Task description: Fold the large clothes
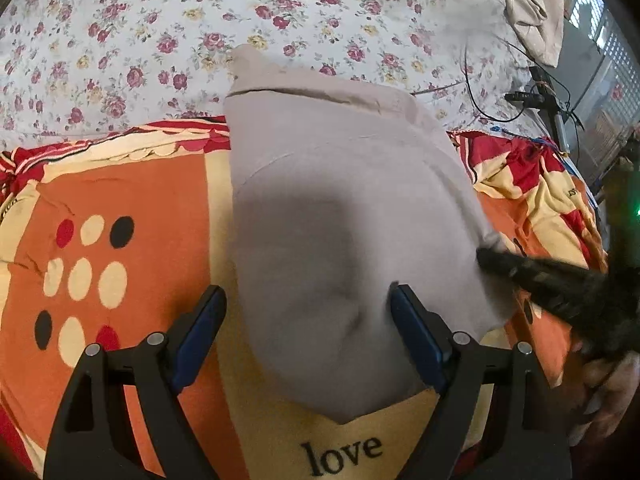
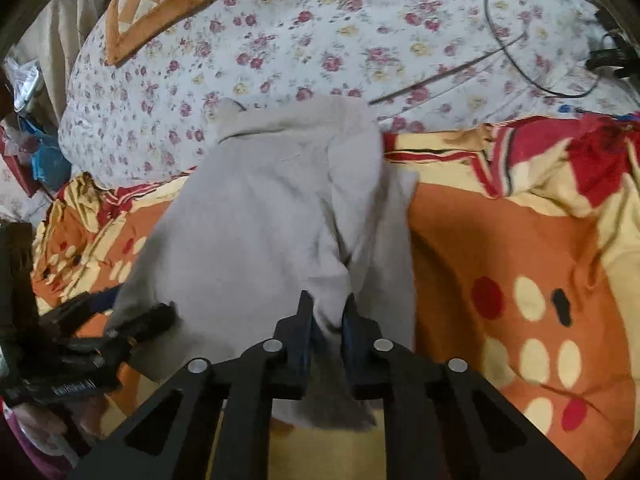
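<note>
centrally, a pale grey garment (image 1: 344, 208) lies folded into a long strip on an orange, cream and red patterned blanket (image 1: 132, 184), its far end reaching onto a white sheet with pink flowers (image 1: 160, 20). the left claw (image 1: 308, 312) hangs above the garment's near end with its blue-padded jaws spread wide, grasping nothing. the right claw (image 2: 326, 316) has its jaws drawn close together, pinching a fold of the grey cloth at the near right edge. the word "love" (image 1: 342, 456) is printed on the blanket just below the garment. a black cable (image 2: 532, 40) loops on the flowered sheet, well apart from the garment.
</note>
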Demonstrator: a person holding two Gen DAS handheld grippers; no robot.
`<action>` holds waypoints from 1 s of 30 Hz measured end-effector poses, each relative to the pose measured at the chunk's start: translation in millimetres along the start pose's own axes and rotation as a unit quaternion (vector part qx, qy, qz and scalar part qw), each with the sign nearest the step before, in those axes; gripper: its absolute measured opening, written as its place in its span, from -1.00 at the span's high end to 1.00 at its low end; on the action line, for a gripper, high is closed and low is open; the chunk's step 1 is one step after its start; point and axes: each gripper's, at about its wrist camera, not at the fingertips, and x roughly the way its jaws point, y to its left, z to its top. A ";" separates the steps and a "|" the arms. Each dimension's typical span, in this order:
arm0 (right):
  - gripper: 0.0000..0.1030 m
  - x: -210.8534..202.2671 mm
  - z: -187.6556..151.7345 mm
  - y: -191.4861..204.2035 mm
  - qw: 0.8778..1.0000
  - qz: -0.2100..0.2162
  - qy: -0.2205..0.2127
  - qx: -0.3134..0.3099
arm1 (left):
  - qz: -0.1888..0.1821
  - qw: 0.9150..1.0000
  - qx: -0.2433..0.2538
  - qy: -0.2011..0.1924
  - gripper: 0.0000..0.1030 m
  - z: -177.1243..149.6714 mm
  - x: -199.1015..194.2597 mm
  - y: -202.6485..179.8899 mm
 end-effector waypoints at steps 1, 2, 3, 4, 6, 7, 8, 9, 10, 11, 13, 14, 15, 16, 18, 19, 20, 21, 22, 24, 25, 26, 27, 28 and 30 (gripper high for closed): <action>0.86 5.2 -2.6 -1.4 1.000 -0.008 0.007 -0.001 | -0.003 1.000 -0.005 0.002 -0.65 0.2 -0.2 1.1; 0.86 10.0 -5.1 -2.6 1.000 -0.009 0.014 0.001 | -0.005 1.000 -0.009 0.003 -0.65 0.1 -0.8 2.3; 0.86 8.6 -6.0 -2.9 1.000 -0.006 0.010 0.002 | -0.009 1.000 -0.014 0.004 -0.65 0.2 -2.1 4.2; 0.86 4.1 -5.3 -3.1 1.000 -0.001 0.005 0.003 | -0.017 1.000 -0.022 0.004 -0.65 1.3 -3.5 8.0; 0.74 -6.7 -1.6 -7.6 1.000 0.021 -0.008 0.019 | -0.037 0.999 -0.039 0.003 -0.65 4.3 -5.5 16.4; 0.61 -12.5 1.0 -10.8 0.999 0.033 -0.021 0.033 | -0.049 0.998 -0.050 0.001 -0.65 6.7 -6.3 20.8; 0.44 -19.4 4.5 -15.4 0.997 0.042 -0.037 0.049 | -0.064 0.996 -0.068 -0.002 -0.65 10.8 -7.0 27.9; -0.11 -25.3 9.1 -21.3 0.995 0.048 -0.053 0.065 | -0.072 0.994 -0.083 -0.003 -0.67 13.9 -6.9 32.7; -0.60 -29.0 14.1 -27.5 0.993 0.054 -0.069 0.080 | -0.081 0.991 -0.105 -0.003 -0.68 19.5 -5.3 40.7; -0.72 -29.4 17.8 -31.8 0.991 0.056 -0.076 0.089 | -0.091 0.988 -0.124 -0.002 -0.69 25.3 -2.3 47.7; -0.74 -18.0 32.3 -40.8 0.990 0.071 -0.071 0.100 | -0.104 0.985 -0.141 0.001 -0.70 34.6 5.2 56.0; -0.74 -9.6 38.5 -43.4 0.990 0.078 -0.061 0.103 | -0.111 0.983 -0.148 0.008 -0.71 39.7 12.5 59.8; -0.75 2.1 45.4 -47.5 0.989 0.086 -0.047 0.110 | -0.123 0.980 -0.153 0.019 -0.71 43.4 20.3 62.5; -0.75 14.1 51.2 -51.6 0.987 0.100 -0.036 0.119 | -0.136 0.978 -0.157 0.029 -0.71 45.4 27.5 64.4; -0.75 35.1 59.0 -57.3 0.981 0.139 -0.023 0.131 | -0.166 0.969 -0.173 0.057 -0.71 48.5 49.0 69.3; -0.77 45.3 61.7 -58.9 0.979 0.151 -0.016 0.134 | -0.176 0.965 -0.179 0.070 -0.71 49.0 58.9 70.0; -0.78 52.9 63.7 -58.9 0.978 0.157 -0.010 0.133 | -0.188 0.962 -0.182 0.080 -0.71 49.4 67.6 69.4; -0.80 62.5 65.8 -58.3 0.977 0.166 -0.001 0.131 | -0.201 0.958 -0.185 0.087 -0.71 49.3 74.9 67.9; -0.81 71.2 66.8 -57.0 0.976 0.176 0.008 0.131 | -0.212 0.955 -0.185 0.095 -0.71 48.9 81.6 65.4; -0.73 83.6 66.9 -50.5 0.971 0.201 0.031 0.127 | -0.208 0.959 -0.167 0.096 -0.69 50.6 83.8 58.2; -0.50 82.6 66.8 -46.5 0.973 0.196 0.031 0.122 | -0.205 0.962 -0.154 0.093 -0.49 52.0 80.6 53.8; -0.29 80.3 67.0 -41.4 0.973 0.196 0.029 0.115 | -0.200 0.966 -0.141 0.087 -0.36 53.1 73.8 49.1; 0.09 74.7 67.8 -35.0 0.972 0.207 0.026 0.107 | -0.198 0.968 -0.133 0.079 -0.08 54.1 64.9 46.2; 0.31 65.5 68.2 -28.4 0.971 0.215 0.019 0.099 | -0.202 0.969 -0.122 0.073 0.17 55.4 54.5 44.1; 0.40 44.4 66.7 -14.2 0.971 0.226 0.009 0.084 | -0.208 0.970 -0.107 0.066 0.27 55.9 30.5 42.4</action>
